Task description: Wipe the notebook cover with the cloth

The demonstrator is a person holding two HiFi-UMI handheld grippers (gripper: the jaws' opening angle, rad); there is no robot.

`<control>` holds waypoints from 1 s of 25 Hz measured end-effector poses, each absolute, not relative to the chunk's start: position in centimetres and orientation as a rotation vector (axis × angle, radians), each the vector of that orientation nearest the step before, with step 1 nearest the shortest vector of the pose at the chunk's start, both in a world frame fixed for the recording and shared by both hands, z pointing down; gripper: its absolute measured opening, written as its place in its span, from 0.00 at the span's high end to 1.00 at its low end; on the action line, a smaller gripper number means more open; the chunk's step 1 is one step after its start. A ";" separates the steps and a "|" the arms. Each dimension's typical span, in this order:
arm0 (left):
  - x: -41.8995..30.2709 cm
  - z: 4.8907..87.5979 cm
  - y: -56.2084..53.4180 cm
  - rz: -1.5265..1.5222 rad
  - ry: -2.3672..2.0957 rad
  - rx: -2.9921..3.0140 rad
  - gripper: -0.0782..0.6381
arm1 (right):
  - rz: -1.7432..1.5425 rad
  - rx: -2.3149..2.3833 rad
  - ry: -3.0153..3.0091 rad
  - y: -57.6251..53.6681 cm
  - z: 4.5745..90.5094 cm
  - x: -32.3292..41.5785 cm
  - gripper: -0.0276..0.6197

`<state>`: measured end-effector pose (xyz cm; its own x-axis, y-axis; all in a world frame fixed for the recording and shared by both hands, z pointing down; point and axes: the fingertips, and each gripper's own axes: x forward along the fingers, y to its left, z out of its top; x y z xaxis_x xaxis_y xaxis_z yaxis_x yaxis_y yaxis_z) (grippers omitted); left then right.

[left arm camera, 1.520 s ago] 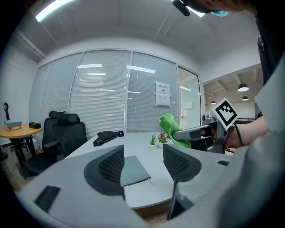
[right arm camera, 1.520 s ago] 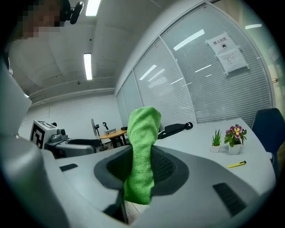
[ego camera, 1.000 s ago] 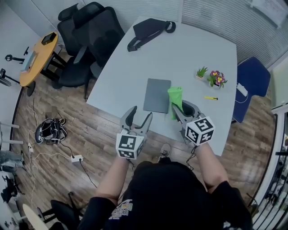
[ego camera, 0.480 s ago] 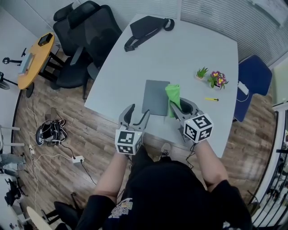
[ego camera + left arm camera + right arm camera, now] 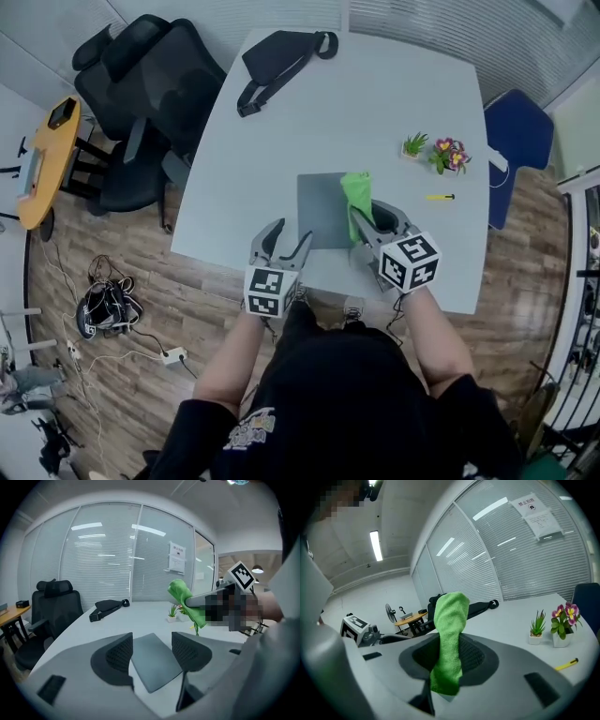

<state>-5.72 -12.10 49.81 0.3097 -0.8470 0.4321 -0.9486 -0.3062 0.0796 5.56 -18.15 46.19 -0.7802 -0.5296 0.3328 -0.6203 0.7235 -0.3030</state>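
Approach step: right gripper jaws clamped the green microfibre cloth, held over the flat grey notebook on the white counter. Left gripper jaws were wide, empty. Next, probably: lower the cloth to the cover and sweep.

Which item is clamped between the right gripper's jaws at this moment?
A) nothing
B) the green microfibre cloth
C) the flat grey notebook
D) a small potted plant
B: the right gripper is shut on the green microfibre cloth, which stands up from its jaws, while the flat grey notebook lies on the table.
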 end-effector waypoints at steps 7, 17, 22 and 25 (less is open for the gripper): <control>-7.3 54.0 -14.0 0.502 -1.449 2.288 0.53 | 0.610 0.985 -2.628 -19.5 47.9 3.2 0.78; -8.0 60.7 -15.7 0.634 -1.221 2.270 0.53 | 0.632 0.993 -2.520 -21.0 51.3 0.1 0.78; -8.1 63.1 -16.8 0.710 -1.139 2.273 0.61 | 0.633 0.963 -2.474 -21.9 53.4 -1.6 0.78; -8.1 64.3 -17.3 0.744 -1.102 2.276 0.65 | 0.645 0.950 -2.442 -22.3 54.9 -2.0 0.78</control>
